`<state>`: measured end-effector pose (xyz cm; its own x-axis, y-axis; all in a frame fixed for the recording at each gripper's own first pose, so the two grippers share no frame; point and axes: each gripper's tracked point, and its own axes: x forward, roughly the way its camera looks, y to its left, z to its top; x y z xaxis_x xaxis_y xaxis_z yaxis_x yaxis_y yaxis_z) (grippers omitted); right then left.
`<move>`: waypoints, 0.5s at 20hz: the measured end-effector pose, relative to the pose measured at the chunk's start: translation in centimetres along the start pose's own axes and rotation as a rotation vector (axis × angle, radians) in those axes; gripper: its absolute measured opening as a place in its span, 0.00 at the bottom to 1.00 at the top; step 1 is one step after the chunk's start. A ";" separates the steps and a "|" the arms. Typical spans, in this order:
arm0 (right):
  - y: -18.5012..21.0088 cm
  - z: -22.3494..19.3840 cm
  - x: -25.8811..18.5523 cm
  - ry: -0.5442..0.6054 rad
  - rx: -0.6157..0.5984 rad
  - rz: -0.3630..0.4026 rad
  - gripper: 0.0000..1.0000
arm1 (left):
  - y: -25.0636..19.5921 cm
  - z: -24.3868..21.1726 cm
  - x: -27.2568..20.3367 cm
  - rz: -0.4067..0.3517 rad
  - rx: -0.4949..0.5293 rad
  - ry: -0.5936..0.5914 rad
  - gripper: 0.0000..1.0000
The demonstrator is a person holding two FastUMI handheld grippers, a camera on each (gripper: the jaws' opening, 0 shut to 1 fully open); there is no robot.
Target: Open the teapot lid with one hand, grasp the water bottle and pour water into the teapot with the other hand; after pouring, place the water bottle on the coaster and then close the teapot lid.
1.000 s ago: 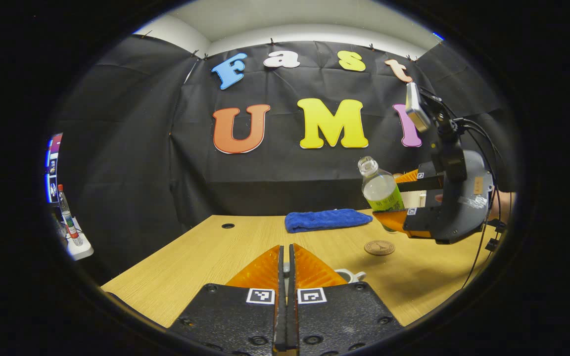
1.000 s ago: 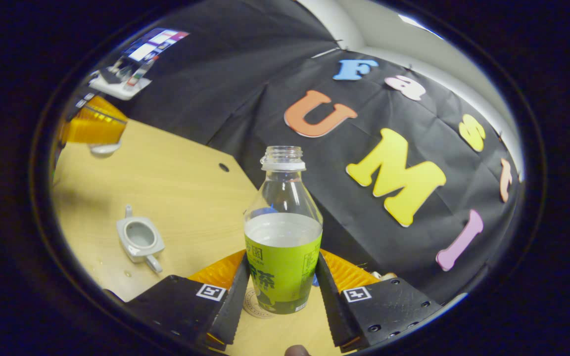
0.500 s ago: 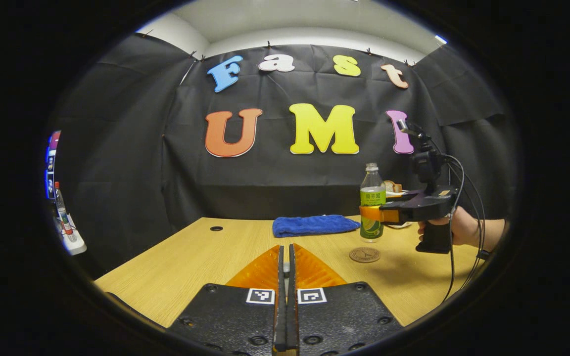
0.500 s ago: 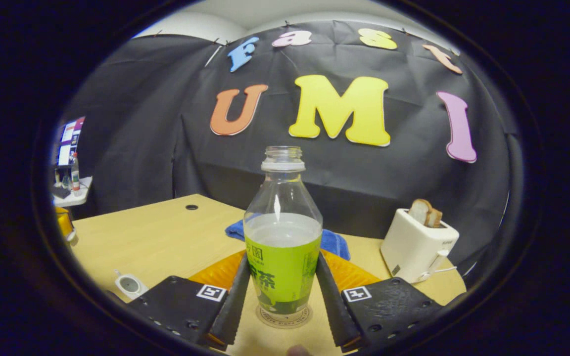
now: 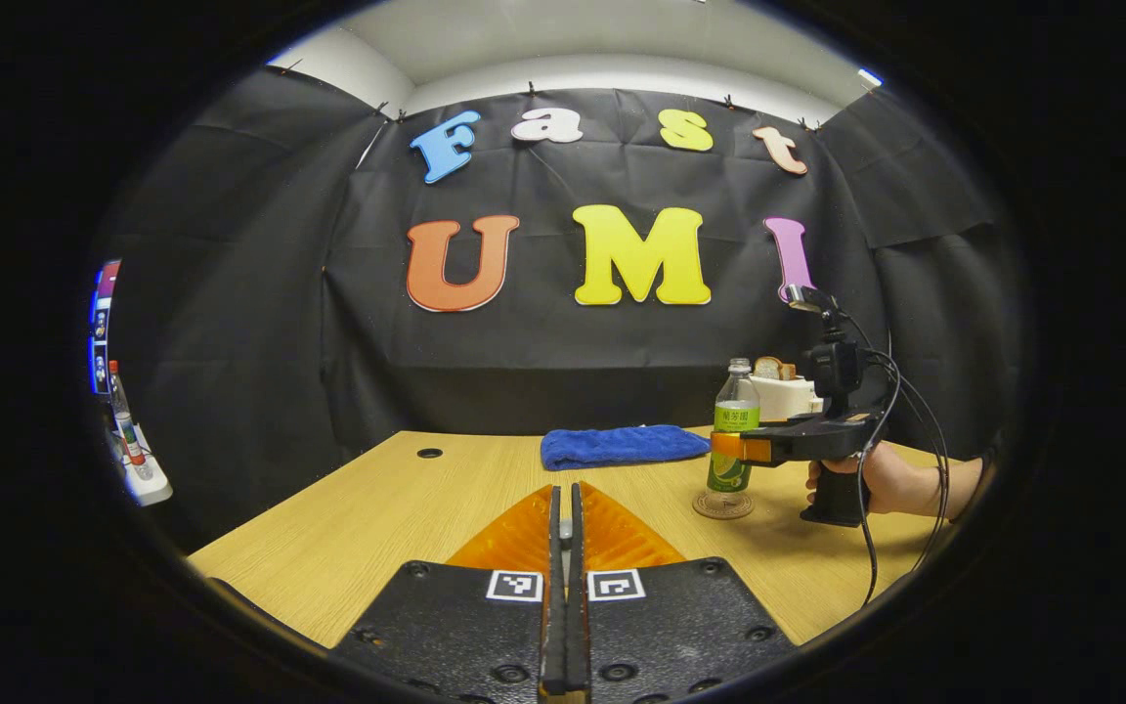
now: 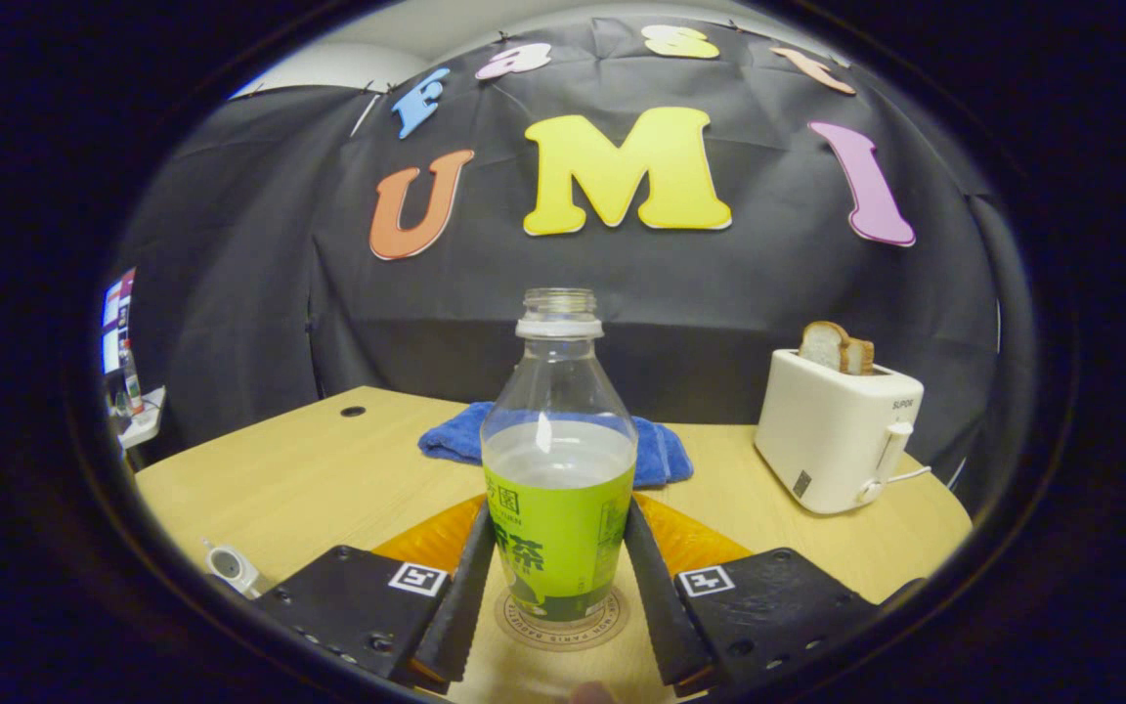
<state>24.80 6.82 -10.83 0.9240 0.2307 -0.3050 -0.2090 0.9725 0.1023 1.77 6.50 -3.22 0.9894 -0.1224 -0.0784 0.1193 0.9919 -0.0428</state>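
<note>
The water bottle (image 6: 559,460), clear with a green label, no cap and part full, stands upright with its base on the round brown coaster (image 6: 612,626). My right gripper (image 6: 558,518) is shut on the label, one finger pressing each side. In the left gripper view the same bottle (image 5: 734,430) sits on the coaster (image 5: 722,506) at the table's right, held by the right gripper (image 5: 739,447) and a hand. My left gripper (image 5: 564,533) is shut, with a small pale piece of the teapot lid pinched between its tips. The white teapot (image 6: 229,565) stands lidless at the lower left.
A blue cloth (image 5: 622,445) lies at the back of the wooden table (image 5: 377,518). A white toaster (image 6: 842,430) holding bread stands at the back right. A cable hole (image 5: 429,453) sits at the table's back left. A side shelf (image 5: 143,479) is off the left edge.
The right gripper turned the tilted bottle upright, carried it right and lowered it onto the coaster. The left gripper stayed shut and barely moved.
</note>
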 end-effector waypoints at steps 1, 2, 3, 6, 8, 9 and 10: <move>-0.1 -0.2 0.1 0.005 0.002 -0.002 0.71 | 0.0 -0.1 0.1 -0.001 0.000 0.002 0.03; -0.1 -0.5 0.2 0.008 0.000 -0.005 0.71 | -0.1 -0.1 0.1 -0.001 -0.001 0.004 0.03; -0.3 -0.5 0.3 0.005 -0.003 -0.010 0.71 | -0.1 -0.2 0.1 -0.001 -0.001 0.006 0.03; -0.3 -0.9 0.2 0.003 -0.004 -0.011 0.72 | -0.1 -0.6 0.2 0.000 -0.001 0.011 0.03; -0.3 -1.1 0.2 0.007 -0.008 -0.011 0.74 | -0.1 -0.7 0.4 -0.001 -0.002 0.014 0.03; -0.3 -1.0 0.1 0.001 -0.004 -0.010 0.75 | -0.2 -0.7 0.3 -0.002 -0.003 0.016 0.03; -0.3 -0.9 0.0 0.001 -0.005 -0.010 0.75 | -0.3 -0.8 0.4 -0.002 -0.003 0.017 0.03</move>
<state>24.55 6.56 -11.72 0.9257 0.2207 -0.3072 -0.2013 0.9750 0.0941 2.11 6.12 -4.01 0.9876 -0.1252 -0.0950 0.1213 0.9915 -0.0463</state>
